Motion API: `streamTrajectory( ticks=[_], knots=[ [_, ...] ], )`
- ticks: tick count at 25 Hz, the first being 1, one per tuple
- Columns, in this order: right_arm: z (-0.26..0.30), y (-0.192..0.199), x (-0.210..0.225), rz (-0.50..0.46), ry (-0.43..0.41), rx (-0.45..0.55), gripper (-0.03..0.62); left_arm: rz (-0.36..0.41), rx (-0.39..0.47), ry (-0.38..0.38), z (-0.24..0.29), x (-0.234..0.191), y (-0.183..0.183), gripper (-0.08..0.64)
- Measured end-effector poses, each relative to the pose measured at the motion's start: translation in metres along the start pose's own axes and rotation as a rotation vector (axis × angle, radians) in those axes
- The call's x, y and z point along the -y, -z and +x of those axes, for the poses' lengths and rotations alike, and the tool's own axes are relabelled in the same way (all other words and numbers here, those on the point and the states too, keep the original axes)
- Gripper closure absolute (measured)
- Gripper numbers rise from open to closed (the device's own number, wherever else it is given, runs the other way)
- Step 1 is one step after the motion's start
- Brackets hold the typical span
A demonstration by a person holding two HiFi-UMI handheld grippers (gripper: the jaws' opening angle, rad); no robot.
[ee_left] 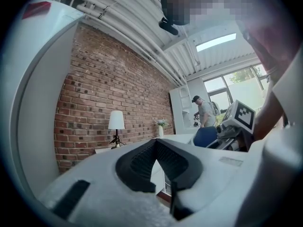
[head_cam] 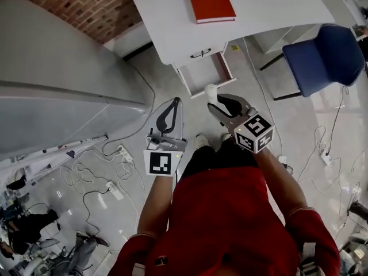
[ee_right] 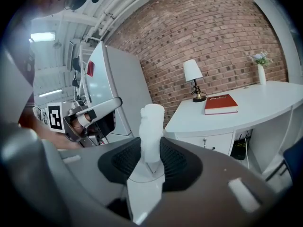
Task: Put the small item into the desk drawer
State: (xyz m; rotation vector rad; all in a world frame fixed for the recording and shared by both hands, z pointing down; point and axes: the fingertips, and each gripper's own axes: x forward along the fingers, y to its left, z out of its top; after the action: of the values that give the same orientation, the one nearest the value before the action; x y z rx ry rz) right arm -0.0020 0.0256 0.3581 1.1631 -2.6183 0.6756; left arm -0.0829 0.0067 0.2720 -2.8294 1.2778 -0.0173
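- The right claw is clamped on the white item, which sticks out past its tips.
- The left claw is closed and empty.
- The open drawer is just ahead of the right claw.

The red book on the white desk carries the word "Mobilier" in white letters on its cover, with a small white logo before it. The marker cube of the left gripper and the marker cube of the right gripper show only black-and-white square patterns, without letters or numbers.
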Motion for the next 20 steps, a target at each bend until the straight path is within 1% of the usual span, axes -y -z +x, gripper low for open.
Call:
streamTrajectory(
  ticks=[5,8,13,20],
  knots=[
    [0.038,0.016,0.043,0.011,0.003,-0.070,0.453,-0.013,-0.041,-0.043,0.025,-0.014,0.030,0.554],
    [0.061,0.031,0.069,0.018,-0.007,-0.115,0.453,-0.002,-0.071,-0.076,0.043,-0.022,0.049,0.554],
    [0.095,0.060,0.114,-0.001,-0.021,-0.202,0.453,0.017,-0.109,-0.112,0.080,-0.034,0.080,0.554],
    [0.137,0.109,0.175,0.029,-0.033,-0.306,0.453,-0.010,-0.162,-0.202,0.113,-0.051,0.127,0.554]
  ],
)
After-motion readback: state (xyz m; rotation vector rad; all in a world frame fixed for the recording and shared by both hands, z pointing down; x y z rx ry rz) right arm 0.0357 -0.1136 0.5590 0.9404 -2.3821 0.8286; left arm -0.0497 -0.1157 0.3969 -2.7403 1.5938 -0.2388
